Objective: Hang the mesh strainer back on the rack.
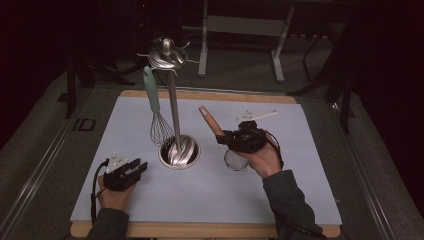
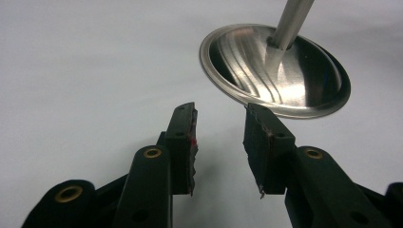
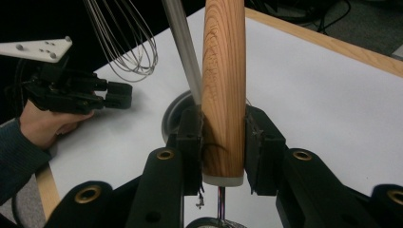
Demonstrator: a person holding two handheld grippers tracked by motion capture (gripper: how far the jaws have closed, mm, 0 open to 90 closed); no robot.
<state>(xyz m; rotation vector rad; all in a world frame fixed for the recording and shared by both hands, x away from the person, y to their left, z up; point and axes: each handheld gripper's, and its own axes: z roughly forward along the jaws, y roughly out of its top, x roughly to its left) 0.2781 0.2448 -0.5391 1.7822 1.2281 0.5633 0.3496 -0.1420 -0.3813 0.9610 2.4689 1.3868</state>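
The right hand-held gripper (image 1: 223, 138) is clamping the wooden handle (image 3: 223, 85) of a small strainer (image 1: 235, 160), its two black pads pressing on either side of the handle near the lower end. In the high view the handle is pointing toward about eleven o'clock, while the strainer's round mesh bowl is lying low against the white tabletop (image 1: 300, 150) just beneath the person's right hand (image 1: 265, 157).

At nine o'clock from the strainer, the round steel base (image 1: 179, 151) of a utensil stand is sitting on the tabletop, with its pole (image 1: 173, 107) rising to a crown of hooks (image 1: 167, 55). A whisk with a pale green handle (image 1: 155, 107) is hanging from that crown at the pole's nine o'clock side.

The left hand-held gripper (image 1: 138, 168) is resting at about eight o'clock from the base, well apart from the strainer. Its jaws are standing wide apart with nothing between them, and its tips are pointing at the near rim of the base.
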